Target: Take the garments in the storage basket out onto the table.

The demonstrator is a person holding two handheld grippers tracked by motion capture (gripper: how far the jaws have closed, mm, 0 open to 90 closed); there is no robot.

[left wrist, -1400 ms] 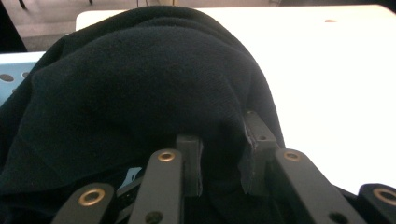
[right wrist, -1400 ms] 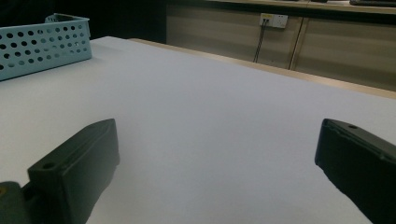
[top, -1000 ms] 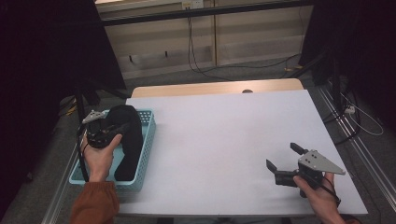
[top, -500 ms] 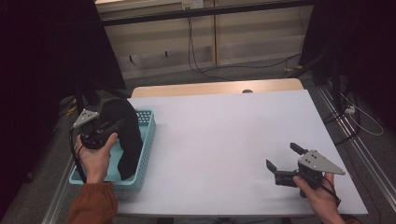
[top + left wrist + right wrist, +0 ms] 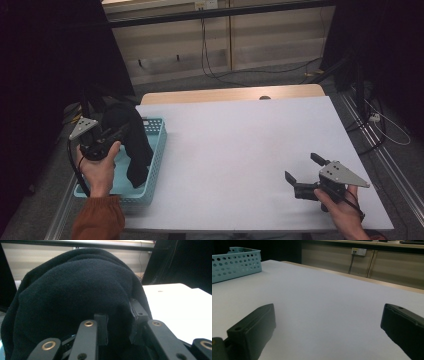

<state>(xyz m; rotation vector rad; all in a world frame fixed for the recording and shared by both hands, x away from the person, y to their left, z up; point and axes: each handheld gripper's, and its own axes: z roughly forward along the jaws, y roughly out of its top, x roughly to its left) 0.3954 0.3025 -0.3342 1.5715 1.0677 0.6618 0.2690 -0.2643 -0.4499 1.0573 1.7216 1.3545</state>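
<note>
My left gripper (image 5: pixel 119 134) is held above the left side of a teal perforated basket (image 5: pixel 156 150) and is shut on a black knitted garment (image 5: pixel 134 142). The garment hangs from the jaws, and its lower end trails down into the basket. In the left gripper view the dark fabric (image 5: pixel 75 290) bulges over both jaws of the left gripper (image 5: pixel 118 315), which pinch a fold of it. My right gripper (image 5: pixel 301 167) rests low over the near right part of the white table (image 5: pixel 240 150). It is open, and the right gripper (image 5: pixel 328 315) has nothing between its fingers.
The basket (image 5: pixel 237 263) stands at the table's left edge. A wooden strip (image 5: pixel 230 94) runs along the far edge of the table. Cables hang at the wall panels behind, and there are rails on the floor at the right.
My left gripper has risen and shifted left and back with the black garment, drawing more of it up out of the basket. The right gripper has stayed still.
</note>
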